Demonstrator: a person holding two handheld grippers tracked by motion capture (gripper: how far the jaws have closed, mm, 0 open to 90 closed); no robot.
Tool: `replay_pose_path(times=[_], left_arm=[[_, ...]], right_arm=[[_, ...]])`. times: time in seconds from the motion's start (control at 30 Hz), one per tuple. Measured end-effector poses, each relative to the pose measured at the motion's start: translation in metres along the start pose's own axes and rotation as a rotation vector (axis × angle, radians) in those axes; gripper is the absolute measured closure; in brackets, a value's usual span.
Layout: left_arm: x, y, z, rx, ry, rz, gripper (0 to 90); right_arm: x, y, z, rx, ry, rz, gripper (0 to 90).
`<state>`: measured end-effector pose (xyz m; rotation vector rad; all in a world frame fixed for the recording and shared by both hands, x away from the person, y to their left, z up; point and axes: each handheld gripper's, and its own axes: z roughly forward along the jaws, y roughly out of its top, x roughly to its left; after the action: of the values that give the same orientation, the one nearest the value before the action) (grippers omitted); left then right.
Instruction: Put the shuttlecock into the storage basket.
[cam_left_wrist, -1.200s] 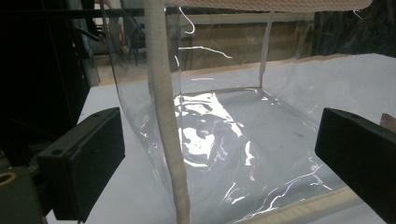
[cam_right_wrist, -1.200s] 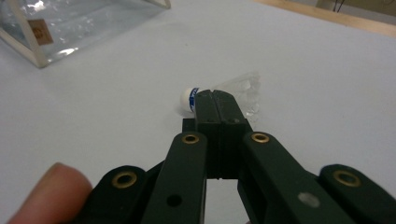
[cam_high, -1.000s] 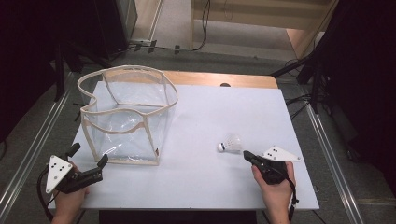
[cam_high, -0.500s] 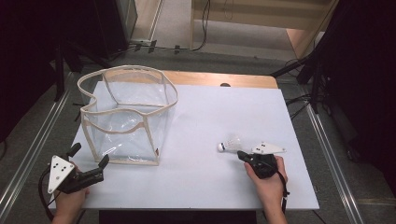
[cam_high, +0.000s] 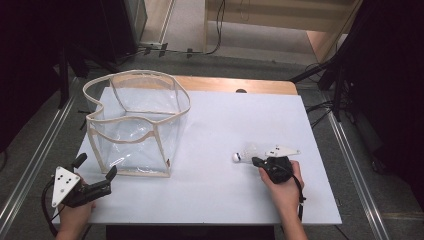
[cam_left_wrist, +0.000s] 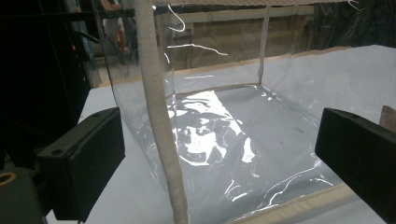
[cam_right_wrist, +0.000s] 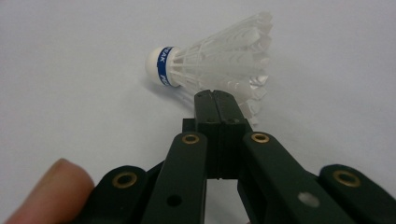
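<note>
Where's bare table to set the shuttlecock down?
The widest bare stretch of the table lies between the clear bag and its right edge, beyond the shuttlecock. A front strip between both hands is free too. The left side is crowded by the bag.

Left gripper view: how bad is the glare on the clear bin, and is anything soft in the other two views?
Left gripper view: bright streaky glare on the clear bin, near black pads soft. Right gripper view: shuttlecock sharp, fingertip blurred. High view: even light on the table, dark surroundings.
</note>
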<state>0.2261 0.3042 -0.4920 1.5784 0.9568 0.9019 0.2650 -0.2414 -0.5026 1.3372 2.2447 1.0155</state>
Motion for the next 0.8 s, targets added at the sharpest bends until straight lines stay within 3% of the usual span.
replay_pose_path(times=[0.27,0.67,0.8], left_arm=[[0.0,0.0,0.0,0.0,0.001,0.003,2.3],[-0.001,0.0,0.0,0.002,-0.001,0.008,2.3],[-0.001,0.0,0.0,0.003,0.002,0.01,2.3]], right_arm=[[0.002,0.017,0.015,0.03,-0.021,-0.051,87.5],[0.002,0.038,0.031,0.034,-0.007,-0.043,87.5],[0.005,0.049,0.039,0.054,-0.023,-0.07,87.5]])
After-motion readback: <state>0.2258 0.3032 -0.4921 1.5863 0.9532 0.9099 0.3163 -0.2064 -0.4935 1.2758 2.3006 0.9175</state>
